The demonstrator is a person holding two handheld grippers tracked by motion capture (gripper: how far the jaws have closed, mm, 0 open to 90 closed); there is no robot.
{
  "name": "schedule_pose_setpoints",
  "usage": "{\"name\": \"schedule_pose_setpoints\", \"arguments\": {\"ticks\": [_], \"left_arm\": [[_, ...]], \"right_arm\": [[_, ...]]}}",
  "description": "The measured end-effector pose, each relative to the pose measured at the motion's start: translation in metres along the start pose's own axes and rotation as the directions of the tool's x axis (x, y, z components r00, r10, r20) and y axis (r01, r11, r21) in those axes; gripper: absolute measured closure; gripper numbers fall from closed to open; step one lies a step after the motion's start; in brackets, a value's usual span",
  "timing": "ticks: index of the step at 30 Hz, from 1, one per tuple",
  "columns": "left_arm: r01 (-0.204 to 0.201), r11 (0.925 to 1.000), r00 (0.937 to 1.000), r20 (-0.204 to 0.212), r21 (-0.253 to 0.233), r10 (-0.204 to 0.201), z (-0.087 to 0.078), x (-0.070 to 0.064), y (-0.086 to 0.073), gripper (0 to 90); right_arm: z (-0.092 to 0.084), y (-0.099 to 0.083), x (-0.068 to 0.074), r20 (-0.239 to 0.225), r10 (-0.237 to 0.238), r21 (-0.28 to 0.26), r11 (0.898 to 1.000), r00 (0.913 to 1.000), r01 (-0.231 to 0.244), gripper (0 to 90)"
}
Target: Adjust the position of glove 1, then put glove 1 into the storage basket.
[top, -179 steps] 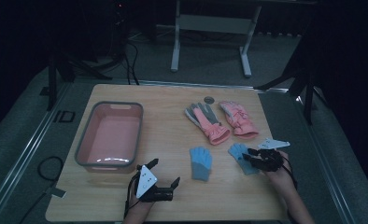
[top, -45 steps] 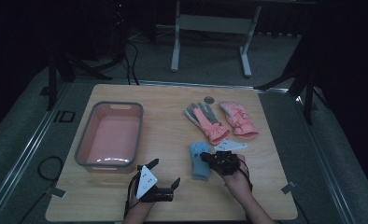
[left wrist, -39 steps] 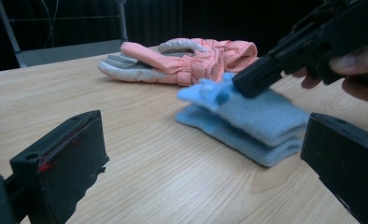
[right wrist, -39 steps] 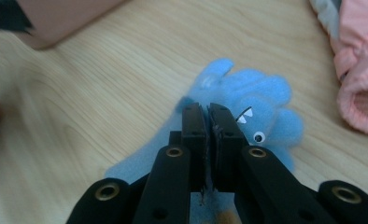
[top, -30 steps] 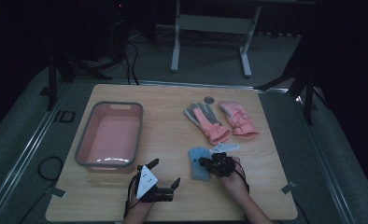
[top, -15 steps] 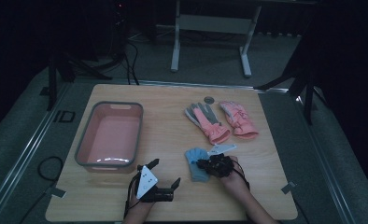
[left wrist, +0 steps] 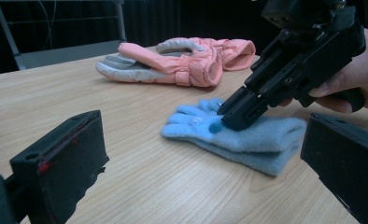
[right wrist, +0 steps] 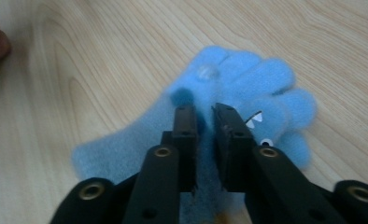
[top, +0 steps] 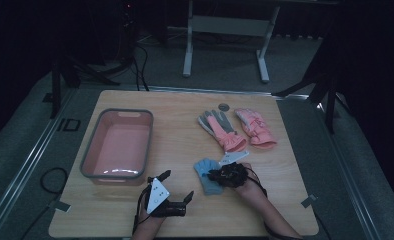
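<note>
Two fuzzy blue gloves (top: pixel 207 176) lie stacked on the wooden table (top: pixel 185 125), fingers pointing away from the person. My right gripper (top: pixel 219 175) points down onto the top glove (right wrist: pixel 252 88). Its jaws have just been opening; a narrow gap stands between them with blue fleece showing in it, and the glove lies flat. In the left gripper view the right gripper's tips (left wrist: pixel 236 120) rest on the blue stack (left wrist: pixel 261 142). My left gripper (top: pixel 176 185) sits near the front edge, left of the gloves, jaws wide apart with nothing between them (left wrist: pixel 203 161).
A pink bin (top: pixel 90 150) with a grey rim stands at the left. A pink-and-grey glove (top: pixel 220 129) and a pink glove (top: pixel 255 127) lie at the back right, with a small round disc (top: pixel 224 106) beyond them. Table legs and cables are behind.
The right gripper carried one blue glove leftward onto the other; they now lie stacked. Its jaws have parted slightly. The left gripper has not moved.
</note>
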State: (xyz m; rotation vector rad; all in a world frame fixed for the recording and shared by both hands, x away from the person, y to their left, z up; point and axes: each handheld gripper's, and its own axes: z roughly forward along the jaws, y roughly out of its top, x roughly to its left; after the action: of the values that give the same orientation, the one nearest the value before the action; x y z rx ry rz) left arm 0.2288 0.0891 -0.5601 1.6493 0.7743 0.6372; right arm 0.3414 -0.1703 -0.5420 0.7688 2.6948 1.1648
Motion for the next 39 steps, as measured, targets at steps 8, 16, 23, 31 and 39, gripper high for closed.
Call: {"name": "schedule_pose_setpoints", "arguments": {"ticks": [8, 16, 23, 31, 39], "left_arm": [[0.016, 0.9998, 0.9997, 0.021, 0.012, -0.016, 0.002, 0.002, 0.001, 0.3], [-0.057, 0.9883, 0.9942, 0.099, 0.141, 0.043, 0.013, -0.007, 0.007, 0.3], [-0.134, 0.9692, 0.9699, 0.228, 0.206, 0.086, 0.025, -0.029, 0.023, 14.3], [-0.321, 0.9141, 0.9032, 0.370, 0.247, 0.217, 0.056, -0.046, 0.032, 19.7], [-0.412, 0.8613, 0.8714, 0.404, 0.297, 0.278, 0.084, -0.047, 0.034, 41.2]], "right_arm": [[-0.025, 0.001, 0.003, 0.026, 0.025, -0.112, 0.993, 0.9994, -0.022, 39.6], [-0.050, -0.007, -0.014, -0.030, 0.082, -0.162, 0.983, 0.9962, -0.086, 16.1], [-0.066, -0.013, -0.021, -0.054, 0.106, -0.188, 0.975, 0.9929, -0.115, 15.1], [-0.050, 0.005, -0.019, -0.022, 0.094, -0.158, 0.983, 0.9953, -0.097, 30.1], [-0.014, 0.024, -0.036, 0.019, 0.212, -0.082, 0.974, 0.9771, -0.210, 55.1]]}}
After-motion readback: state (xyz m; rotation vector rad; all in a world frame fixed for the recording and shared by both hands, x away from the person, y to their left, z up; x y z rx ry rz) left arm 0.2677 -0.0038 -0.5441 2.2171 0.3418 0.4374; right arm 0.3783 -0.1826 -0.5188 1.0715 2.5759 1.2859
